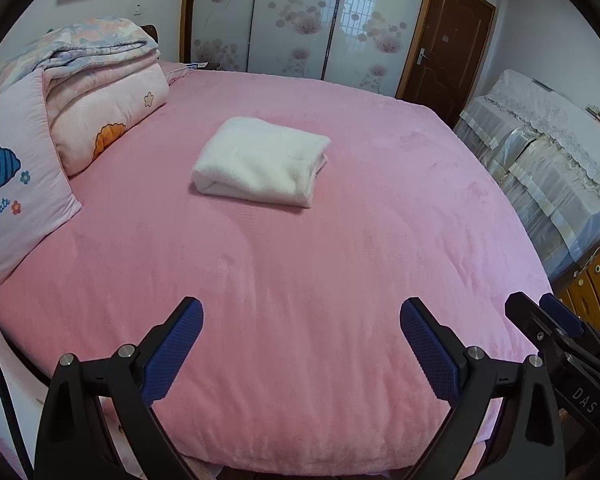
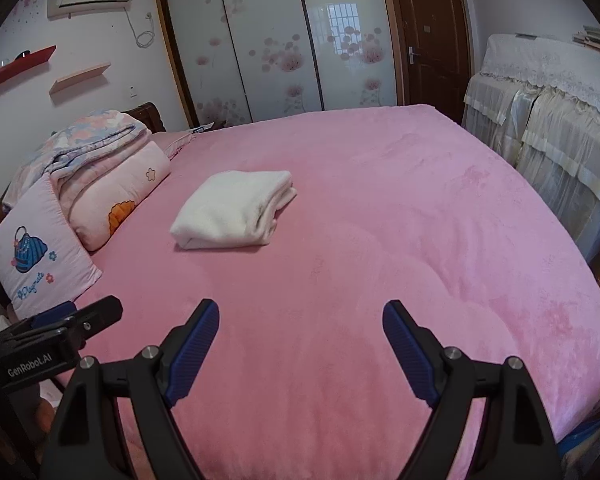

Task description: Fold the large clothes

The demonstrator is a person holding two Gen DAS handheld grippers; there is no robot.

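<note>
Two tongs fill the bottom of each view. The left tongs (image 1: 302,344) stand wide, nothing between the blue pads, with only the pink bed (image 1: 300,280) under them. The right tongs (image 2: 300,346) are just as wide and just as empty. Each pair also shows at the other view's edge: the right one at the lower right of the left view, the left one at the lower left of the right view, so they sit side by side, apart, at the near edge of the bed.

One folded white garment (image 1: 260,160) lies past the tongs, in the middle of the frame, on the bed. It is well apart from both tongs, touched by neither, and a little left of centre in the right view (image 2: 234,210).

At the left edge, one pillow (image 1: 16,192) with a blue bag print leans beside two folded quilts (image 1: 100,92) stacked one on the other.

Farthest off, along the top, stand a wardrobe (image 1: 300,16) with three flowered sliding panels, one brown door (image 1: 444,44) and, at the upper right, furniture under lace covers (image 1: 540,148).
</note>
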